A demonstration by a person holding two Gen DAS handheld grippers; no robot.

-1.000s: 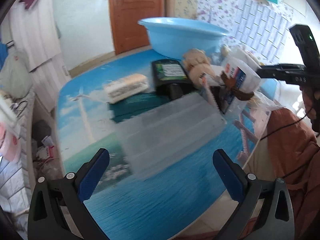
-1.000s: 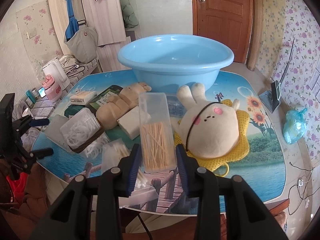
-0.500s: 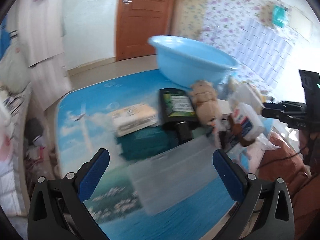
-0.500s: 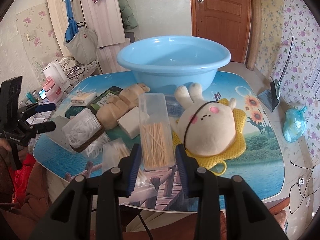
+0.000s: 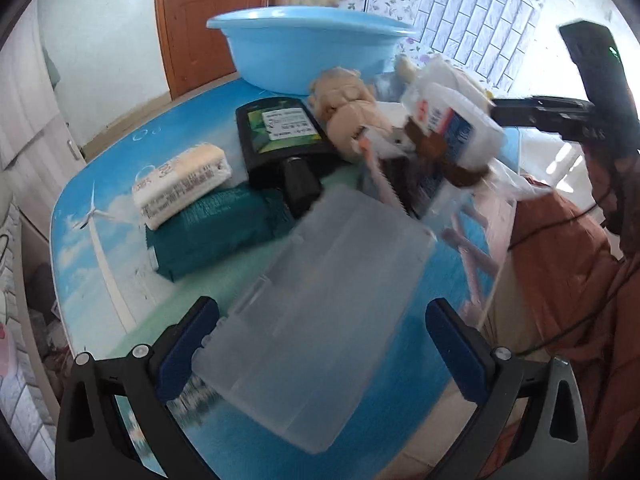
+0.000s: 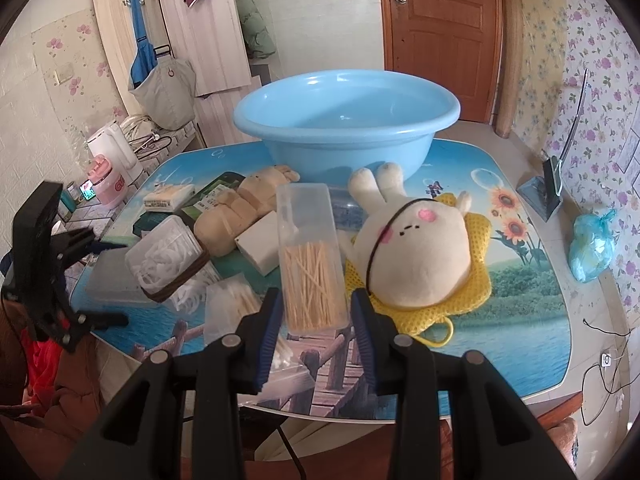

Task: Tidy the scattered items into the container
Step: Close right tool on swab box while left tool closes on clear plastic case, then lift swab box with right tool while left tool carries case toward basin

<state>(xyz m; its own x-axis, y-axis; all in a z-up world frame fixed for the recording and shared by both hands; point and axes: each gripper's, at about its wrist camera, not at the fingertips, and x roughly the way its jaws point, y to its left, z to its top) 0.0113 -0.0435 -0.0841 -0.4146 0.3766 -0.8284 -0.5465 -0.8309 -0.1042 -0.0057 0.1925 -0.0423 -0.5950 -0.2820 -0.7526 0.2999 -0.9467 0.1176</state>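
My right gripper (image 6: 316,320) is shut on a clear toothpick box (image 6: 312,264), held upright above the table's near edge. The light blue basin (image 6: 344,120) stands at the back of the table, empty, behind a white bunny plush (image 6: 420,256) and a tan bear plush (image 6: 240,216). My left gripper (image 5: 320,344) is open wide, low over the table. A flat translucent plastic case (image 5: 320,320) lies between its fingers, and I cannot tell whether they touch it. The basin (image 5: 312,52) is far behind it.
A black bottle (image 5: 284,136), a green packet (image 5: 216,236) and a white wrapped bar (image 5: 184,184) lie beyond the case. A floss-pick tub (image 6: 164,256), a cotton-swab bag (image 6: 236,308), a white block (image 6: 260,244) and a yellow mesh sponge (image 6: 476,292) crowd the middle. A person's rust-coloured sleeve (image 5: 568,280) is at the table edge.
My left gripper has dropped and moved forward, so the translucent case now sits between its open fingers. The right gripper has kept the toothpick box nearly still.
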